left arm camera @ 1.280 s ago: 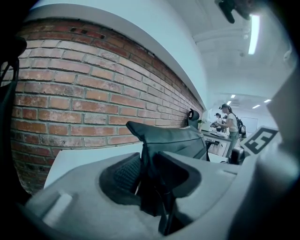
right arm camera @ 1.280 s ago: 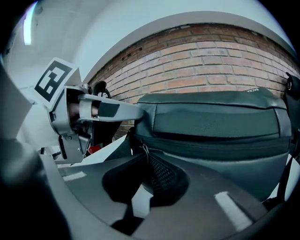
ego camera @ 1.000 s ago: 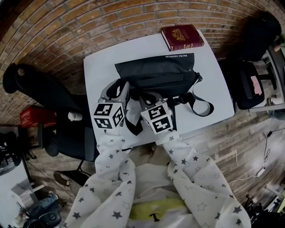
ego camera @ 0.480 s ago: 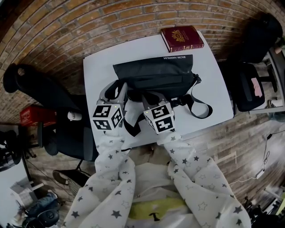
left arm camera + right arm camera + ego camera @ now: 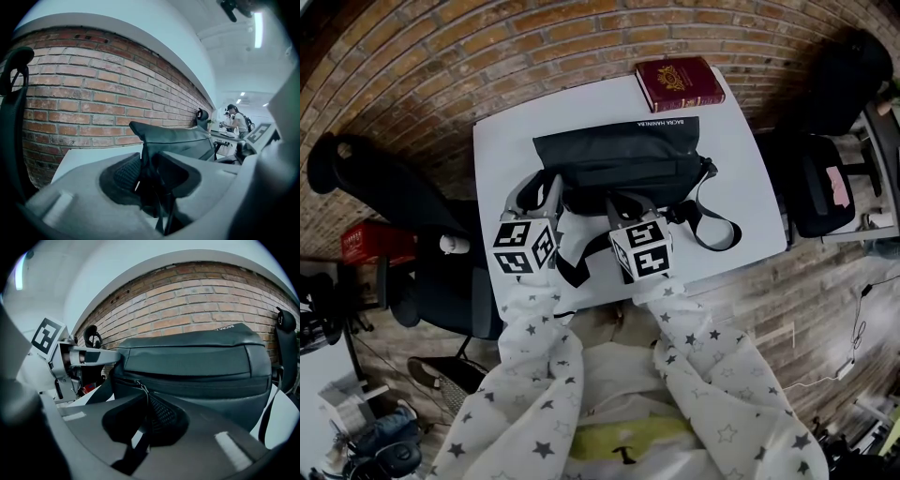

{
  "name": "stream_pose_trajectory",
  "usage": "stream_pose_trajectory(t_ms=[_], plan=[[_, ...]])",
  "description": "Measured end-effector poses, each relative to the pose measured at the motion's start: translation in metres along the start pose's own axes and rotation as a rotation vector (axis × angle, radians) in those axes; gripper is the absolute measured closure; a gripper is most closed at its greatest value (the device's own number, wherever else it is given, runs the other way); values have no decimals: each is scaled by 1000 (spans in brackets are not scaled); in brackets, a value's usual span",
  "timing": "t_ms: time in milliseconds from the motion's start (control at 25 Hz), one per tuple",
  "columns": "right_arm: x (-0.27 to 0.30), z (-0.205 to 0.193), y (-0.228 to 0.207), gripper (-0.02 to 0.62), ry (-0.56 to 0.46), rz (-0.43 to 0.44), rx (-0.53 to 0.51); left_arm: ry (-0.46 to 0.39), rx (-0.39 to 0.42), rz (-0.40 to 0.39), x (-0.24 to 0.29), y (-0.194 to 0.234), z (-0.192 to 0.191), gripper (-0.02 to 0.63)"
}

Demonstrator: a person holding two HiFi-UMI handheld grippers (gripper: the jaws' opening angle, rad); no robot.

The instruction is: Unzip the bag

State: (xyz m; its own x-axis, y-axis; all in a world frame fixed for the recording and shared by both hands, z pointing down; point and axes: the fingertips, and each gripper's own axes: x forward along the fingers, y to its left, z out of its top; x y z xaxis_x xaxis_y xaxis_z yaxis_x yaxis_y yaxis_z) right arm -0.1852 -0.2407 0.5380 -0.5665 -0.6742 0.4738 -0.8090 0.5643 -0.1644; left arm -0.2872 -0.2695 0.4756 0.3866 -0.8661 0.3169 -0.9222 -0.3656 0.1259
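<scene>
A black bag (image 5: pixel 619 161) lies across the white table (image 5: pixel 502 150), its strap (image 5: pixel 717 225) looping off to the right. My left gripper (image 5: pixel 549 193) is at the bag's left end. In the left gripper view it (image 5: pixel 148 174) is shut on a fold of the bag's black fabric (image 5: pixel 146 154). My right gripper (image 5: pixel 623 204) is at the bag's near side, just right of the left one. In the right gripper view it (image 5: pixel 145 414) is shut on the thin zipper pull (image 5: pixel 142 397), which leads up to the slider (image 5: pixel 138 386) at the left end of the zipper line.
A red book (image 5: pixel 680 82) lies at the table's far right corner. A brick wall (image 5: pixel 441 66) runs behind the table. Black office chairs stand at the left (image 5: pixel 403 202) and right (image 5: pixel 820 178). The left gripper's body (image 5: pixel 70 357) shows in the right gripper view.
The right gripper has crept slightly to the right along the bag's near side. The bag's left end has shifted a little to the left. Both grips look unchanged.
</scene>
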Motion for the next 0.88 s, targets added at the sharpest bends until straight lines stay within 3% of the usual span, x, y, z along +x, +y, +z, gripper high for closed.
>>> stream_pose_trajectory(t_ms=[880], plan=[[-43, 2, -62, 575, -2, -58, 30, -2, -23, 119, 2, -14, 9, 503]])
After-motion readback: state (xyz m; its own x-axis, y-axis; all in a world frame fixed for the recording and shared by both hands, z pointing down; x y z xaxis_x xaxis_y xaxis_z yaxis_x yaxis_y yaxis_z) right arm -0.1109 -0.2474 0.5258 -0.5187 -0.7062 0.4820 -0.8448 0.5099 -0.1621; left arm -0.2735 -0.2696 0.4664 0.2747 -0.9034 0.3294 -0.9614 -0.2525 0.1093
